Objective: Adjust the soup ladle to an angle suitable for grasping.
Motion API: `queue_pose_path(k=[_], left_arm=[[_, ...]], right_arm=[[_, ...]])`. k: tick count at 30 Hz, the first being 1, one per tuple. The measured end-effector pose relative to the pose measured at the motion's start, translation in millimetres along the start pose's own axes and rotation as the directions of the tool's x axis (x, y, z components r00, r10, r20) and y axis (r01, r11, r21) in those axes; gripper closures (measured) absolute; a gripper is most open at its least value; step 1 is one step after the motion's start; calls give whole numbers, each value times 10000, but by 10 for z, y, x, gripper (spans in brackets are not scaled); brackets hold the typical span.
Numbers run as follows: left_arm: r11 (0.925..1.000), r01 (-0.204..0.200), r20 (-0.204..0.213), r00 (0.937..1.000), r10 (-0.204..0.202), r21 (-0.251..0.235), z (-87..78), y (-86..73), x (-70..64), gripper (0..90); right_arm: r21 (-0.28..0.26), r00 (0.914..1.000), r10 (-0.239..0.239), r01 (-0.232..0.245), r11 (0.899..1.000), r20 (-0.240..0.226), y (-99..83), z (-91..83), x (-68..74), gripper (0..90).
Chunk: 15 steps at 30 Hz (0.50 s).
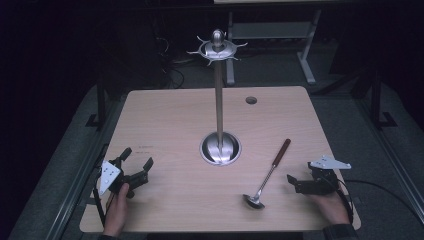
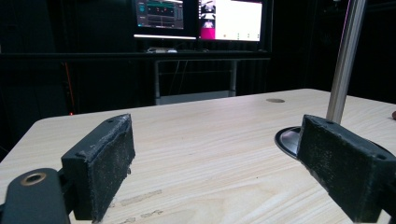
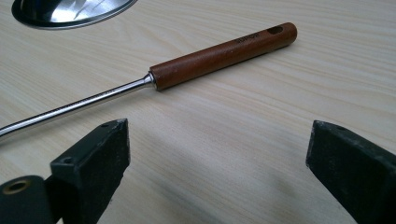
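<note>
**Ladle waits flat on the worktop, both claws spread**

The ladle [image 1: 267, 172] lies flat on the worktop [image 1: 165, 120], right of the stand's round base [image 1: 220, 148] — bowl toward the person, brown wooden handle [image 3: 223, 55] pointing away. The right claw [image 1: 296, 182] sits just beside it, jaws apart and holding nothing; in the right gripper view the steel shaft and handle run across just ahead of the jaws, so it looks lined up to close on the ladle from the side. The handle's end has a slot, and the stand [image 1: 218, 100] carries a ring of hooks [image 1: 218, 50] at its top — most likely the ladle is meant to hang there. The left claw [image 1: 136, 161] rests well apart at the worktop's left, jaws also wide and empty, pointed toward the pole [image 2: 344, 60], perhaps ready to steady the stand.
</note>
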<state>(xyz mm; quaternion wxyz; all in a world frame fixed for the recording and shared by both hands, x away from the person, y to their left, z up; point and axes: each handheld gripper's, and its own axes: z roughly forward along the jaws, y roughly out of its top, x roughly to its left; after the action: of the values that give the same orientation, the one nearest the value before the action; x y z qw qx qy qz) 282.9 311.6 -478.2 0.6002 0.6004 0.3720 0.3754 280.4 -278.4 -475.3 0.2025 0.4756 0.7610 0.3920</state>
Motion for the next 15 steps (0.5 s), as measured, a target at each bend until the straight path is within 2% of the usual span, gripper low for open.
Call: queue_pose_path(k=[1,5,7,8,10,15], left_arm=[[10000,-6,0,10000,6,4,0,0,-1,106],[10000,-1,-1,10000,1,4,0,0,0,106],[10000,-1,-1,10000,1,6,0,0,0,106],[10000,-3,-2,10000,3,11,-1,0,0,106],[10000,-3,-6,10000,3,28,-2,1,0,106],[10000,-12,-5,10000,12,30,-2,1,0,106]], right_arm=[[39,10000,0,0,10000,-9,2,3,-3,65],[22,9999,96,-96,10000,-59,29,33,-22,170],[79,10000,20,-19,10000,-98,57,57,-29,286],[79,10000,20,-19,10000,-98,57,57,-29,286],[22,9997,79,-78,10000,-238,83,64,-42,373],[-236,9999,75,-78,9997,-103,141,71,-79,571]])
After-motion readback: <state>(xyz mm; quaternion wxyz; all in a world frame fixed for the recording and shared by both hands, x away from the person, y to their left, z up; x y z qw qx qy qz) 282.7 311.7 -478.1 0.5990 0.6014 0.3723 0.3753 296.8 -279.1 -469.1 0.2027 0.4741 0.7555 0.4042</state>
